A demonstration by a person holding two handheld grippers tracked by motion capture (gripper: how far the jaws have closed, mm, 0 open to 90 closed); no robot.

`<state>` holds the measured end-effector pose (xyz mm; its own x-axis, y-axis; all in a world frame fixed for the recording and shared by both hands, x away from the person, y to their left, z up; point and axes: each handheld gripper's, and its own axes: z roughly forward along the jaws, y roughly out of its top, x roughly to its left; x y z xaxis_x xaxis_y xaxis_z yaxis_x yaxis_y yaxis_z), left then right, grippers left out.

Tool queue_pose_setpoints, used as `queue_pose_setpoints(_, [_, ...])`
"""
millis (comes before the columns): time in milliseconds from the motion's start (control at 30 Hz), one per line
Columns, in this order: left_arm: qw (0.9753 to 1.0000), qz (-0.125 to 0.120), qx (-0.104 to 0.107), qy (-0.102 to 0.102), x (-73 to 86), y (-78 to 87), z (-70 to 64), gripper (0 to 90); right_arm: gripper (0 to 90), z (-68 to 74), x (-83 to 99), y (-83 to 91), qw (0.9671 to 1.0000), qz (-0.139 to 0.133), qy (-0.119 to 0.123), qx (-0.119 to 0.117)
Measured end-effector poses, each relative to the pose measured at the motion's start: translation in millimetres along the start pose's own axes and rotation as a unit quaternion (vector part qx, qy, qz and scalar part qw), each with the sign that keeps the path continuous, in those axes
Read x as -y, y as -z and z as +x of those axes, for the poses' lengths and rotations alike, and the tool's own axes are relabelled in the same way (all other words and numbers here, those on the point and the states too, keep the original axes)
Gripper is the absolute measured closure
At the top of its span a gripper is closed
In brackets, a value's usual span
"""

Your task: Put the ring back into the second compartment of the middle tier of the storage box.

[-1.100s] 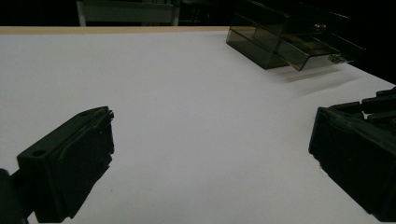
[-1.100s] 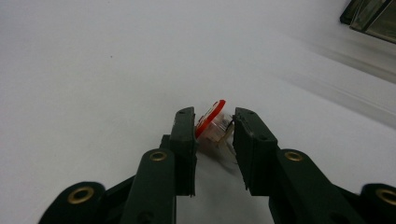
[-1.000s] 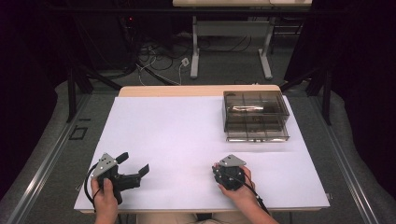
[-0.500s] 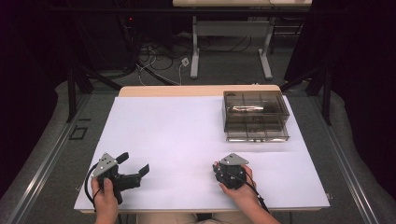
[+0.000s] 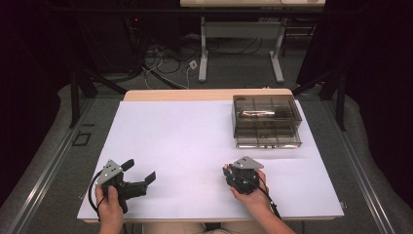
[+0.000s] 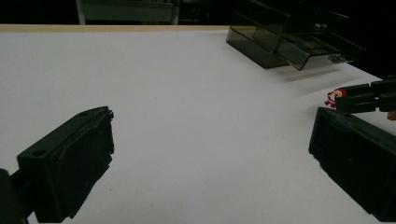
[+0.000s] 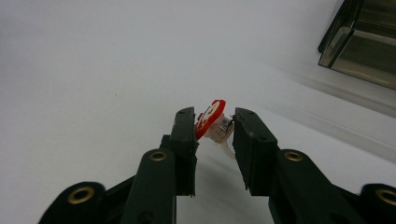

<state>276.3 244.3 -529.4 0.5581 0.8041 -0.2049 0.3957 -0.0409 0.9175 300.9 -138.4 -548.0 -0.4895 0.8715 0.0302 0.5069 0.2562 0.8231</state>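
Near the front edge of the white table (image 5: pixel 195 141), the right gripper (image 7: pixel 214 122) has its jaws closed down on a small red-and-white round piece (image 7: pixel 210 119), pinched at the very tips just above the surface. Off to the left, the left gripper (image 5: pixel 139 175) rests with its jaws spread wide and nothing between them. A smoky clear drawer box (image 5: pixel 265 121) sits well apart at the table's far right.

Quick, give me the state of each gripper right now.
Left gripper: open, holding nothing.
Right gripper: shut on a small red-and-white piece.
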Motion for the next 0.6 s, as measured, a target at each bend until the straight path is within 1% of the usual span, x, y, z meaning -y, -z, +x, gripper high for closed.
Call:
queue_pose_setpoints(33, [1.0000,0.000,0.000,0.000,0.0,0.0,0.1,0.0,70.4,-0.4,-1.0,0.3,1.0000,-0.002,-0.001,-0.001])
queue_pose_setpoints(67, [1.0000,0.000,-0.001,0.000,0.0,0.0,0.0,0.0,70.4,-1.4,-2.2,1.2,1.0000,-0.001,0.004,0.001])
queue_pose_setpoints(100, [1.0000,0.000,0.000,0.000,0.0,0.1,0.1,0.0,70.4,-1.3,-2.8,1.1,1.0000,-0.006,0.000,0.000])
queue_pose_setpoints(167, [1.0000,0.001,0.000,0.000,0.1,-0.1,0.0,0.0,70.4,-2.6,-5.3,2.9,1.0000,-0.006,-0.002,0.000])
queue_pose_setpoints(200, [1.0000,0.001,0.000,-0.001,0.1,-0.1,0.0,0.0,70.4,-3.2,-6.2,3.1,0.9999,-0.011,-0.004,-0.001])
queue_pose_setpoints(233, [1.0000,0.001,0.000,0.000,0.1,-0.3,-0.2,0.0,70.4,-4.0,-7.2,4.0,1.0000,-0.007,-0.003,0.000])
queue_pose_setpoints(300, [1.0000,0.000,0.000,0.001,0.1,-0.3,-0.4,0.0,70.4,-5.2,-9.3,4.5,0.9998,-0.016,-0.009,-0.002])
queue_pose_setpoints(367, [1.0000,0.000,0.000,0.000,0.1,-0.2,-0.2,0.0,70.4,-6.5,-11.6,6.1,0.9998,-0.014,-0.010,-0.001])
queue_pose_setpoints(400, [1.0000,0.001,-0.001,-0.001,0.1,0.0,0.1,0.0,70.4,-7.1,-12.3,5.7,0.9998,-0.020,-0.010,-0.002])
queue_pose_setpoints(467, [1.0000,0.001,-0.001,0.000,0.2,0.0,0.2,0.0,70.4,-8.0,-15.1,7.4,0.9997,-0.020,-0.011,-0.002])
queue_pose_setpoints(500, [1.0000,0.001,-0.001,0.000,0.3,-0.1,0.4,0.0,70.4,-9.3,-17.7,8.3,0.9996,-0.027,-0.012,-0.003])
queue_pose_setpoints(600, [1.0000,0.001,-0.002,0.000,0.5,-0.5,0.7,0.0,70.4,-10.4,-20.7,9.5,0.9994,-0.032,-0.014,-0.003])
